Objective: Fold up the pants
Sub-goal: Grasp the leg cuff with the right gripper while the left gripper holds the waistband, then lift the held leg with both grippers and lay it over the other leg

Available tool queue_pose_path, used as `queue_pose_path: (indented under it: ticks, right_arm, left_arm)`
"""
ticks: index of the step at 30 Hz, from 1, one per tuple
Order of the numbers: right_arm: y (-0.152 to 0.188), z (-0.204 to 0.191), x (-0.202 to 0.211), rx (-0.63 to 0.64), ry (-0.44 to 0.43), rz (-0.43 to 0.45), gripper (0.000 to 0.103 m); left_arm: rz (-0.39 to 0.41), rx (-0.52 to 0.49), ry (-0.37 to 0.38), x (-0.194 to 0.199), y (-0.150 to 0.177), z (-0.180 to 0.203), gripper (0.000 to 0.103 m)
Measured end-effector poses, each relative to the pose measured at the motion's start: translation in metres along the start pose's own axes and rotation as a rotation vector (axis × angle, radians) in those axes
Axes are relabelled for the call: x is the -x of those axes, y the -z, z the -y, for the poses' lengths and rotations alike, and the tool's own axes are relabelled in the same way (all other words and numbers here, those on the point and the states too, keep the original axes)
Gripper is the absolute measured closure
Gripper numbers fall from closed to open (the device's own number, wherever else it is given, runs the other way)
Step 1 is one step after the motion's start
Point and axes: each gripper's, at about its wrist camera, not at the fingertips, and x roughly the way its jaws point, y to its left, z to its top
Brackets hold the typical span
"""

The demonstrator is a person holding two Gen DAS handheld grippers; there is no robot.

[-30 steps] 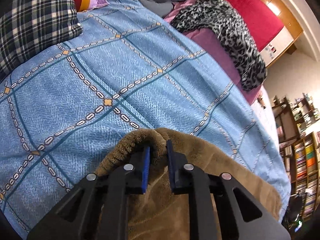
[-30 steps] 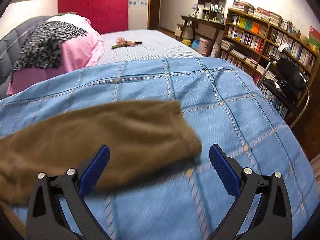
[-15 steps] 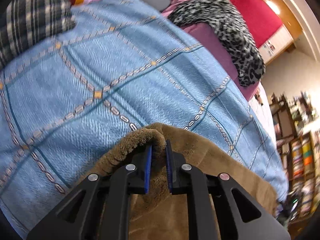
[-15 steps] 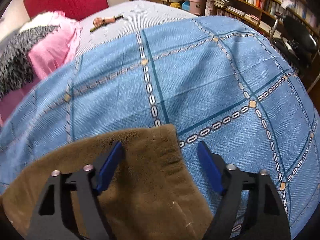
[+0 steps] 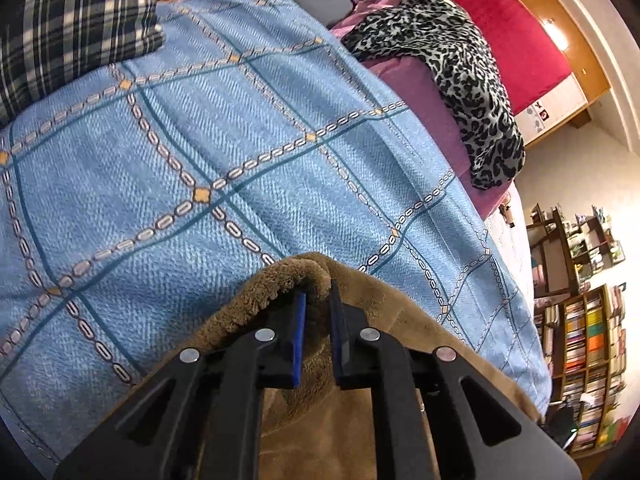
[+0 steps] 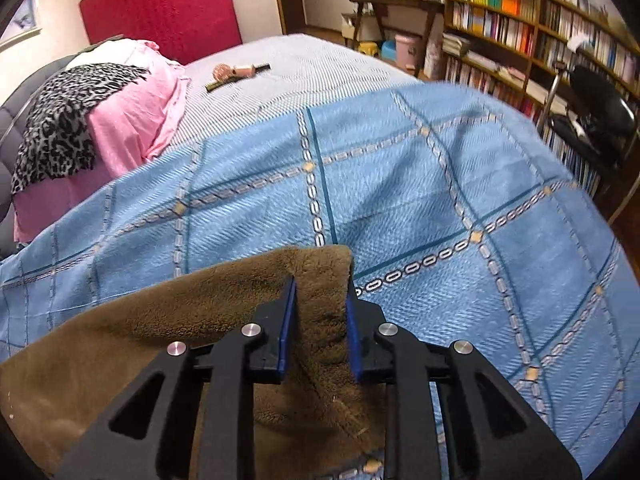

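Left gripper (image 5: 317, 300): jaws nearly closed, blue pads clamped on a bunched fold at the edge of the brown fleece pants (image 5: 360, 420). The fabric humps up over the pad tips and falls away to both sides.

Right gripper (image 6: 320, 296): jaws have just been closing from wide open and now stand narrow, with the corner of the pants (image 6: 200, 312) pinched between the pads. The fleece bulges between the two pads and the corner edge stands just past the tips.

Pants: they lie on the blue patterned bedspread (image 6: 440, 184) at the near edge of both views, directly under the grippers. In the right wrist view the long axis runs from the gripped corner away to the near left; the far edge of the cloth is a fairly straight line rising toward the corner.

Open room: beyond the pants the bedspread (image 5: 200, 140) is flat and bare across its middle. In the left wrist view a plaid pillow (image 5: 76, 28) sits at the far left. A pink cover with a leopard-print cloth (image 6: 64, 120) lies at the far left in the right wrist view, and a small pink object (image 6: 236, 72) rests on the grey-striped sheet farther back. A bookshelf (image 6: 520, 28) and a chair (image 6: 596, 108) stand off the right edge of the bed.
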Motion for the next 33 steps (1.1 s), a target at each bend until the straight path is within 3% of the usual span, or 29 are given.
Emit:
queue_pose_path:
  ticks: [1, 3, 4, 5, 6, 10, 12, 14, 16, 21, 26, 33]
  right_arm:
    - [0.001, 0.000, 0.004, 0.006, 0.002, 0.000, 0.081]
    - [0.001, 0.000, 0.008, 0.003, 0.002, -0.001, 0.081]
    - [0.003, 0.001, 0.010, -0.006, -0.001, -0.002, 0.081]
    - [0.004, 0.002, 0.011, -0.014, -0.003, -0.004, 0.081]
    - [0.007, 0.003, 0.012, -0.021, -0.003, -0.009, 0.081]
    - [0.013, 0.001, 0.008, -0.015, -0.001, -0.024, 0.081]
    - [0.015, 0.001, 0.004, -0.021, -0.008, -0.031, 0.081]
    - [0.016, 0.002, -0.001, -0.032, -0.017, -0.046, 0.081]
    - [0.018, 0.002, -0.001, -0.032, -0.009, -0.046, 0.081]
    - [0.014, 0.008, 0.024, -0.061, 0.019, 0.021, 0.081]
    - [0.007, 0.019, 0.067, -0.079, 0.033, 0.097, 0.081]
    - [0.022, 0.049, 0.127, -0.134, 0.028, 0.153, 0.081]
  left_arm:
    - [0.006, -0.002, -0.009, 0.001, -0.001, 0.000, 0.091]
    - [-0.008, 0.019, 0.007, -0.003, -0.005, 0.000, 0.066]
    - [-0.015, 0.043, 0.039, -0.005, -0.006, -0.002, 0.040]
    - [-0.017, 0.058, 0.055, -0.007, -0.008, -0.002, 0.031]
    - [-0.031, 0.067, 0.063, -0.010, -0.009, -0.001, 0.031]
    - [-0.080, 0.050, -0.002, -0.026, -0.013, 0.005, 0.036]
    - [-0.117, 0.054, -0.060, -0.035, -0.015, 0.004, 0.051]
    - [-0.145, 0.066, -0.107, -0.042, -0.016, 0.001, 0.081]
    - [-0.150, 0.081, -0.134, -0.042, -0.017, -0.004, 0.093]
    - [-0.070, 0.078, -0.054, -0.002, -0.017, -0.007, 0.096]
    - [0.064, 0.090, 0.119, 0.061, -0.022, -0.013, 0.096]
    - [0.127, 0.045, 0.250, 0.126, 0.000, -0.025, 0.096]
